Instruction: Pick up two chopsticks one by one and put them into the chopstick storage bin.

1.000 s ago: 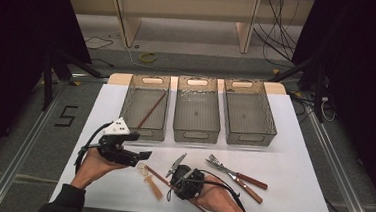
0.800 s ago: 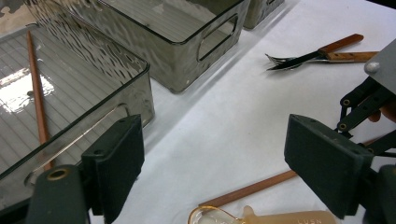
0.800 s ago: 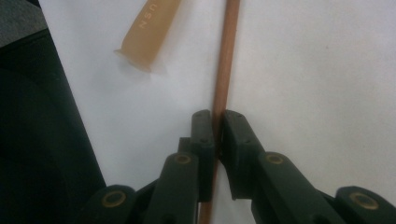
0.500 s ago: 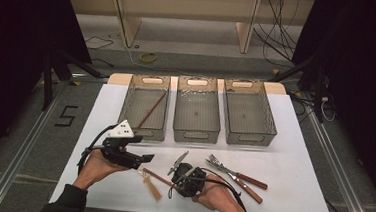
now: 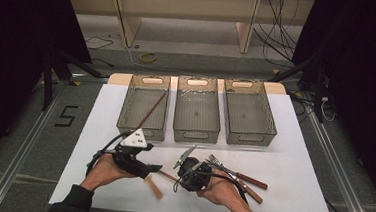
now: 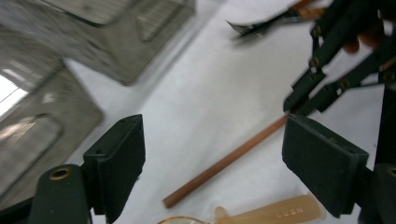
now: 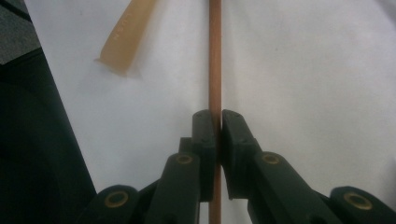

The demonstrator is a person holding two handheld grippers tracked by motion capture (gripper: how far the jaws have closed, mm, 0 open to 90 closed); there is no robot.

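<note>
A brown chopstick lies on the white table cover near the front. My right gripper is shut on it; in the right gripper view the pads pinch the chopstick, which runs straight on ahead. My left gripper, with its grey plate on top, stands open just to the left. In the left gripper view its wide jaws straddle the chopstick's free end, and the right gripper shows beyond. A second chopstick leans in the left bin.
A tan plastic spoon handle lies by the chopstick. A knife and forks with wooden handles lie to the right of my right hand. The middle bin and the right bin stand behind.
My left gripper has moved right and slightly down, toward the chopstick's free end. The right gripper has stayed in place on the chopstick.
</note>
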